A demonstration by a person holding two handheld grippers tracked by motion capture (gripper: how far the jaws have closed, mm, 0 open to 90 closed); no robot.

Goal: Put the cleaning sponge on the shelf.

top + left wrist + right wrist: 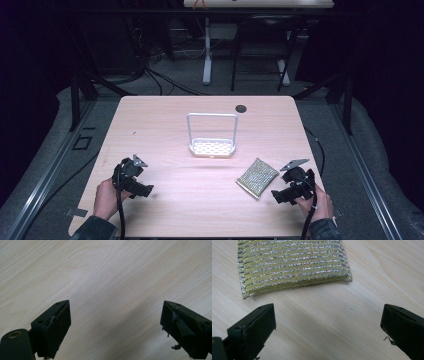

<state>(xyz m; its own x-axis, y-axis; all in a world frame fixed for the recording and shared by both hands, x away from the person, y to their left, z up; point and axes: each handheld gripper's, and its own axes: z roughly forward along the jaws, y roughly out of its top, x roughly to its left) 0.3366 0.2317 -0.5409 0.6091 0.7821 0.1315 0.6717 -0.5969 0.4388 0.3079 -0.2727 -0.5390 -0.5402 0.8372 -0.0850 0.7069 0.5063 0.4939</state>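
Both grippers sit at the table's near edge, left gripper (134,181) and right gripper (292,187), jaws wide apart, empty. Sponge (257,177) lies flat just ahead of my right; rack (211,147) mid-table. Risk I see: jaws skidding over that thin sponge.

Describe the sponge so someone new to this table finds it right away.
Start at the wooden table and find the white rack at its middle. The sponge lies flat toward the near right, by the right gripper. It alone is glittery, gold-green with silver stripes.
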